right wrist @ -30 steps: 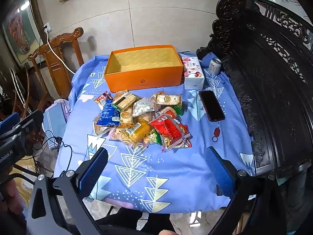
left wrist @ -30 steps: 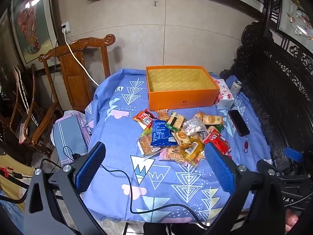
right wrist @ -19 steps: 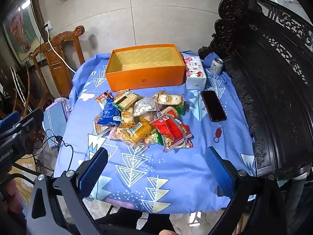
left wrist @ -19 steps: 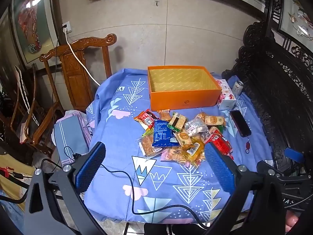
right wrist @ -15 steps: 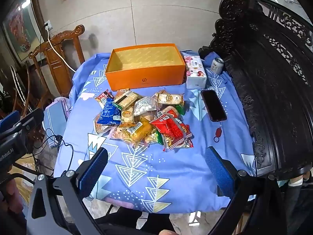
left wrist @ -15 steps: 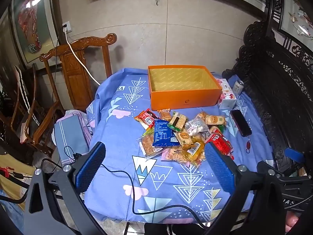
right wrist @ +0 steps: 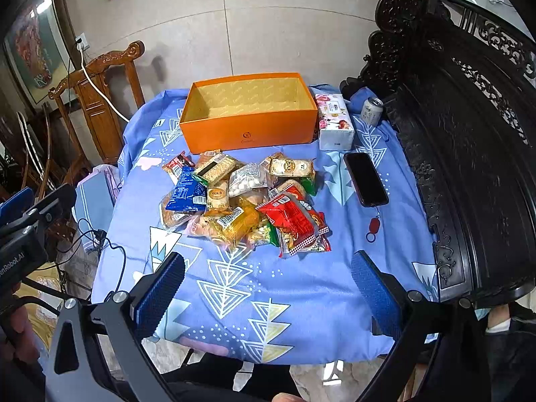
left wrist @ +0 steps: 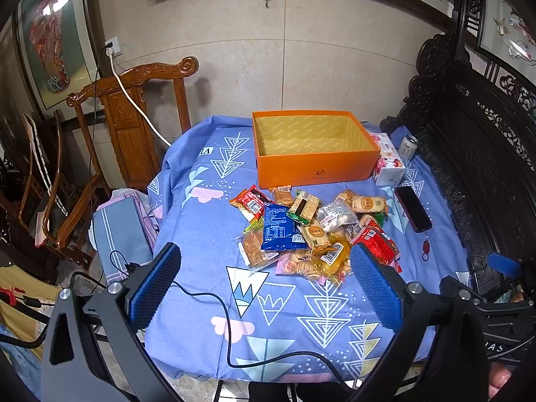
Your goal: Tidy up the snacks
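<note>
A pile of several wrapped snacks (left wrist: pixel 311 231) (right wrist: pixel 241 201) lies in the middle of the blue patterned tablecloth (left wrist: pixel 207 221) (right wrist: pixel 284 284). Among them are a blue packet (left wrist: pixel 279 226) (right wrist: pixel 186 192), a red packet (left wrist: pixel 377 244) (right wrist: pixel 291 217) and a yellow packet (right wrist: pixel 239 221). Behind the pile stands an empty orange box (left wrist: pixel 313 167) (right wrist: pixel 249 127). My left gripper (left wrist: pixel 264 288) hangs open over the table's near edge, short of the pile. My right gripper (right wrist: pixel 268 288) is open too, near the front edge, with nothing between its fingers.
A tissue box (right wrist: pixel 335 122), a drink can (right wrist: pixel 372 110) and a black phone (right wrist: pixel 365 179) with a red key tag (right wrist: pixel 373 226) lie to the right. A black cable (left wrist: pixel 227 321) crosses the front of the cloth. Dark carved furniture (right wrist: pixel 469 154) stands right, wooden chairs (left wrist: pixel 134 124) left.
Both views have shifted very slightly, with the box and snacks drifting a little to the right in the frames. Both grippers stay open and nothing on the table has moved.
</note>
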The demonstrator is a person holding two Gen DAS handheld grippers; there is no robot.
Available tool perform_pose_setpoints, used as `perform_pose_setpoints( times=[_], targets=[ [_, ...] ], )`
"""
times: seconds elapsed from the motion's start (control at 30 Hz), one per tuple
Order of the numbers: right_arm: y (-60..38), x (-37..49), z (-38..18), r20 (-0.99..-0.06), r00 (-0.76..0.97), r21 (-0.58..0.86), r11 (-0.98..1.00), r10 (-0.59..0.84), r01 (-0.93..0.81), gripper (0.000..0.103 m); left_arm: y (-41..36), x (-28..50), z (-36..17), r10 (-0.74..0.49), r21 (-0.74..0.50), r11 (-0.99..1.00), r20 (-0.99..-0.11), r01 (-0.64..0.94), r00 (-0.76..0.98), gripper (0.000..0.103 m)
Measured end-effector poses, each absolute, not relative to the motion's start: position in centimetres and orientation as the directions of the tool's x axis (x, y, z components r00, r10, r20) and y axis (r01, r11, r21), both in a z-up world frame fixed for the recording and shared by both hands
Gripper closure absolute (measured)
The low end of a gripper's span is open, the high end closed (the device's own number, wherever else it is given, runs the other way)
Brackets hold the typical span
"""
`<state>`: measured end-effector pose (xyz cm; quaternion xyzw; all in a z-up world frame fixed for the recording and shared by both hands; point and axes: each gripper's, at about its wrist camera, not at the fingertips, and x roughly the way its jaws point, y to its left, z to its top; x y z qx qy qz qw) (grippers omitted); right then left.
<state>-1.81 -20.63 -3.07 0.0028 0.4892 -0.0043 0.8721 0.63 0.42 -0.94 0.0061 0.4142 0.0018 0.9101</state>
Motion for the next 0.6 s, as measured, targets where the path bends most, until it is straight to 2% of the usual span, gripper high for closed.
perform_pose_setpoints(
  times=[0.6],
  targets=[
    [-20.64,-1.5,-2.96,-0.855,0.519,-0.001,1.0,-0.006,0.01,0.003,0.33,0.69,-0.94,0.011,0.015,1.0,-0.755,0.0,0.655,0.004]
  ],
)
